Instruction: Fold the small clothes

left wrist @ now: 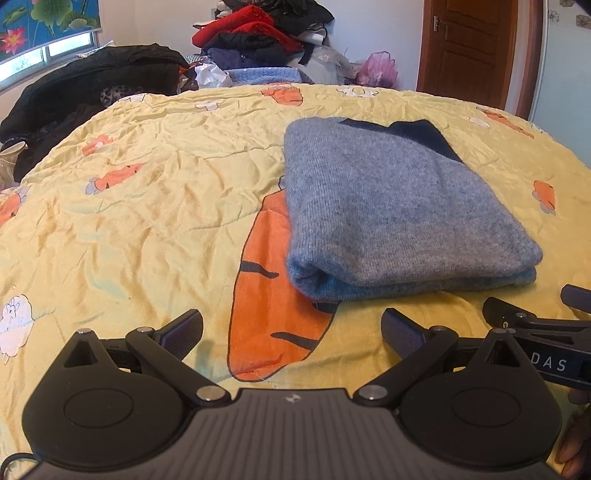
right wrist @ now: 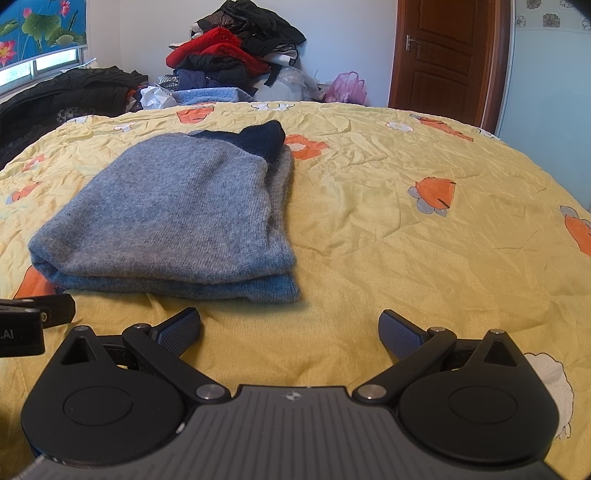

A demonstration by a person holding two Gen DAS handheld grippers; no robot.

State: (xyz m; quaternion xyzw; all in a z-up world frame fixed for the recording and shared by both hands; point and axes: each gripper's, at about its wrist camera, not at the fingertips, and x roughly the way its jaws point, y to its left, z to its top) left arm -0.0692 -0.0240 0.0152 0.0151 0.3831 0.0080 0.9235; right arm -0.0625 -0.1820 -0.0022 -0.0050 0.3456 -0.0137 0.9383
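Note:
A grey knit sweater (left wrist: 399, 206) with a dark navy part at its far end lies folded in a flat stack on the yellow bedspread (left wrist: 147, 192). It also shows in the right wrist view (right wrist: 177, 214). My left gripper (left wrist: 291, 332) is open and empty, just short of the sweater's near left corner. My right gripper (right wrist: 290, 332) is open and empty, near the sweater's near right corner. The right gripper shows at the right edge of the left wrist view (left wrist: 532, 314). The left gripper shows at the left edge of the right wrist view (right wrist: 33, 314).
The bedspread (right wrist: 406, 229) has orange carrot prints. A pile of red and dark clothes (left wrist: 258, 33) stands beyond the bed's far edge, with a pink plastic bag (left wrist: 380, 68) beside it. Dark garments (left wrist: 85, 85) lie at the far left. A wooden door (left wrist: 472, 48) is at the back right.

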